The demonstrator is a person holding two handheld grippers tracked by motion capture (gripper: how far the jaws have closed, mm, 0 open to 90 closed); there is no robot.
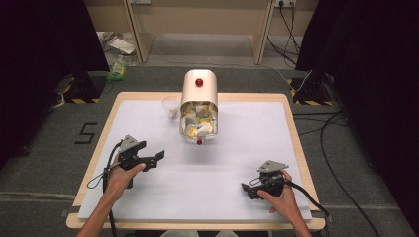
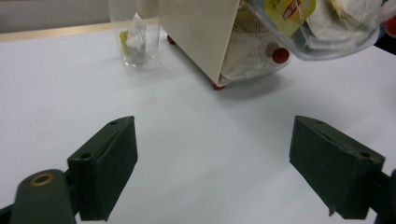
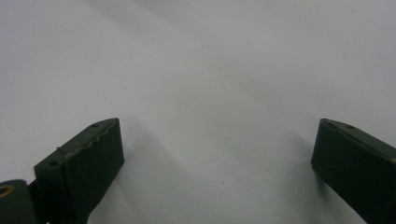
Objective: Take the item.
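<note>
Dispenser: cream-coloured dispenser (image 1: 199,106) with a rounded top stands at the far middle of the table (image 1: 291,128), a red knob on its top and a second red knob low on its clear front bin.
Contents: tea bags (image 1: 198,121) in paper wrappers, some with yellow tags, fill the clear bin (in the left gripper view the bin bulges out toward the camera).
Glass: clear glass (image 1: 171,107) stands just beside the dispenser, on its left in the high view, with one tea bag inside it.
Left gripper: left gripper (image 1: 157,158) is held over the near-left part of the table, pointing toward the dispenser, well apart from it; its jaws stand wide apart with nothing between them.
Left gripper view: glass (image 2: 134,35) and dispenser (image 2: 205,37) both lie ahead of the left gripper (image 2: 212,163), past a stretch of bare white surface.
Right gripper: right gripper (image 1: 248,190) sits low at the near-right part of the table, its jaws spread wide and gripping nothing.
Right gripper view: right gripper (image 3: 217,163) looks on plain white table surface between its jaws.
</note>
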